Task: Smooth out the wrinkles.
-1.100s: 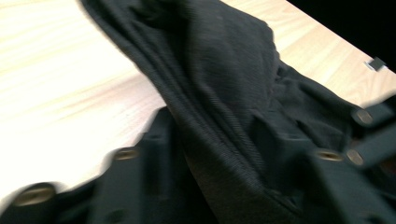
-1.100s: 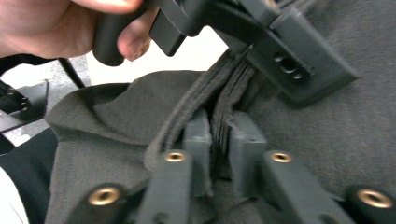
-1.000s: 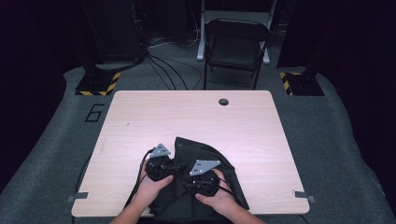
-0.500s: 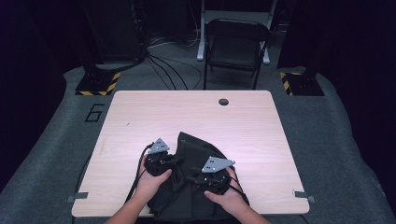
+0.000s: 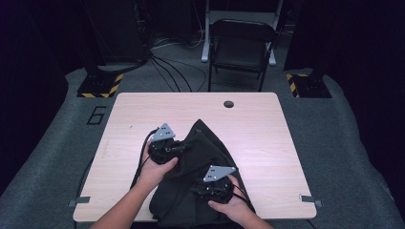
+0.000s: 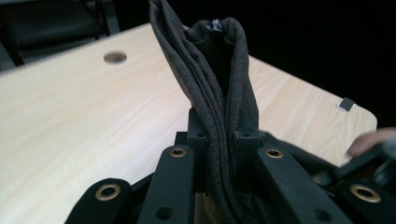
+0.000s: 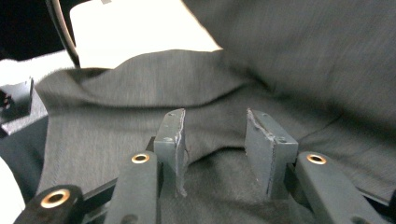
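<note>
Left gripper (image 5: 177, 149) pinches the dark garment (image 5: 200, 162); right gripper (image 5: 203, 187) spread above its cloth.

Since a second ago the left hand (image 5: 157, 167) has lifted a bunched fold, its jaws having just closed on it, while the right hand (image 5: 231, 202) slid toward the near edge, jaws having just been opening. The garment lies on a pale wooden table (image 5: 258, 129); a folding chair (image 5: 239, 45) stands beyond on grey carpet.

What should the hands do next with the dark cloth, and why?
Probably close the right gripper on the cloth. The left gripper is shut on a bunched fold of the dark garment, which stands up between its fingers, while the right one is open, its fingers apart with loose fabric lying between them. Gripping there would let both hands spread it over the table.
</note>
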Motion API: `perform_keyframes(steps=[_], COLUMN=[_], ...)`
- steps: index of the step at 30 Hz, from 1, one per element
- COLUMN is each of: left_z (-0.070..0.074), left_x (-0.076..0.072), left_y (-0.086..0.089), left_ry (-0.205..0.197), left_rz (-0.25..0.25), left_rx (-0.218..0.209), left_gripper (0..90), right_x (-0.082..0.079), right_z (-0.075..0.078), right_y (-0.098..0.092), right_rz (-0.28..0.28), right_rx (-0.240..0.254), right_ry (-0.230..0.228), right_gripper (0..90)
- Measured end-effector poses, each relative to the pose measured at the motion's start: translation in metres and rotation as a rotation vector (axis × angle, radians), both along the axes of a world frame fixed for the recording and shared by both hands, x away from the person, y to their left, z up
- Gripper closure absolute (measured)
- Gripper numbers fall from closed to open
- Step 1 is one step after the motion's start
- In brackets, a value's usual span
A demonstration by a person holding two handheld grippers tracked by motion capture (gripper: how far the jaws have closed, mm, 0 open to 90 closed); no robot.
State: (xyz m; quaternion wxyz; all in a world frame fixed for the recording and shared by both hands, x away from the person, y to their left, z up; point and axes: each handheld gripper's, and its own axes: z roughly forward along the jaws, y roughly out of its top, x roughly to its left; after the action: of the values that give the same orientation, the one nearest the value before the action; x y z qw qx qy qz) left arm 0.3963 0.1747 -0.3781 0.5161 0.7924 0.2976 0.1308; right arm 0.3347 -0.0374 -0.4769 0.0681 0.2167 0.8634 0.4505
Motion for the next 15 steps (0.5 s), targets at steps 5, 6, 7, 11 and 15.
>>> perform_keyframes(steps=[5,6,7,11,15], left_z=[0.029,0.033,0.040,0.060,0.074], left_x=[0.000,0.000,-0.001,0.000,0.003], left_y=[-0.001,-0.001,0.000,0.003,0.002], left_ry=[-0.057,-0.065,-0.076,-0.108,-0.126], left_rz=[-0.014,-0.017,-0.015,-0.016,-0.021], left_rx=[0.014,0.012,0.012,0.003,0.009], left_gripper=[81.6,81.6,81.6,81.7,81.6], right_x=[0.000,0.000,0.000,0.000,0.000], right_z=[-0.009,-0.010,-0.010,-0.011,-0.012], right_y=[0.007,0.008,0.009,0.012,0.016], right_rz=[0.030,0.032,0.032,0.036,0.010], right_rx=[-0.065,-0.067,-0.069,-0.062,-0.052], right_ry=[0.025,0.031,0.028,0.029,0.034], right_gripper=[56.9,56.8,56.6,55.7,55.5])
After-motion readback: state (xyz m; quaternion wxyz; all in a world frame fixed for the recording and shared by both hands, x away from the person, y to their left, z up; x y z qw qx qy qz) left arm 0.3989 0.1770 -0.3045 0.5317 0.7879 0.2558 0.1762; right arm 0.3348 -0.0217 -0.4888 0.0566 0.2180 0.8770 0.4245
